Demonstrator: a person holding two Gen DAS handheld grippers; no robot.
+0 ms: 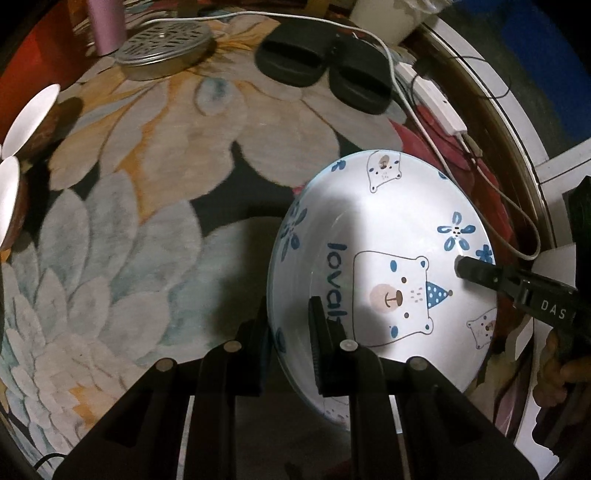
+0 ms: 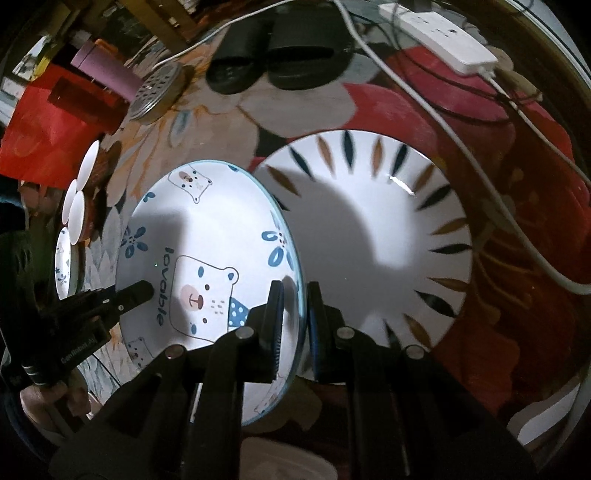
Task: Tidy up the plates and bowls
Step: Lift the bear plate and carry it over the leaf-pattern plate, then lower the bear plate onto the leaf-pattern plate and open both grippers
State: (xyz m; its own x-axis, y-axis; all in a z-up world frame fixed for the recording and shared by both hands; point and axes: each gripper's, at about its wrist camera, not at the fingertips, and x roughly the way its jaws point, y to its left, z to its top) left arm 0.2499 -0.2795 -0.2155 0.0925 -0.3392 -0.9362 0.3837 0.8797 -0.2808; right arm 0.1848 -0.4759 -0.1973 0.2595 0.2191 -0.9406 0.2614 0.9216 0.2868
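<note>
A white bear-print bowl (image 1: 388, 266) with the word "lovable" is held above the floral carpet. My left gripper (image 1: 291, 332) is shut on its left rim. My right gripper (image 2: 295, 317) is shut on its right rim, seen in the right wrist view with the bowl (image 2: 207, 258) to its left. The right gripper's finger (image 1: 480, 273) also shows in the left wrist view; the left one's finger (image 2: 133, 293) shows in the right wrist view. A larger white plate with leaf marks (image 2: 376, 236) lies on the carpet just right of the bowl.
Several white-rimmed bowls (image 1: 22, 147) sit at the far left, also in the right wrist view (image 2: 77, 206). A metal strainer lid (image 1: 162, 48), a pink cup (image 1: 105, 26), black slippers (image 1: 321, 66), a power strip (image 2: 439, 33) and cables lie at the back.
</note>
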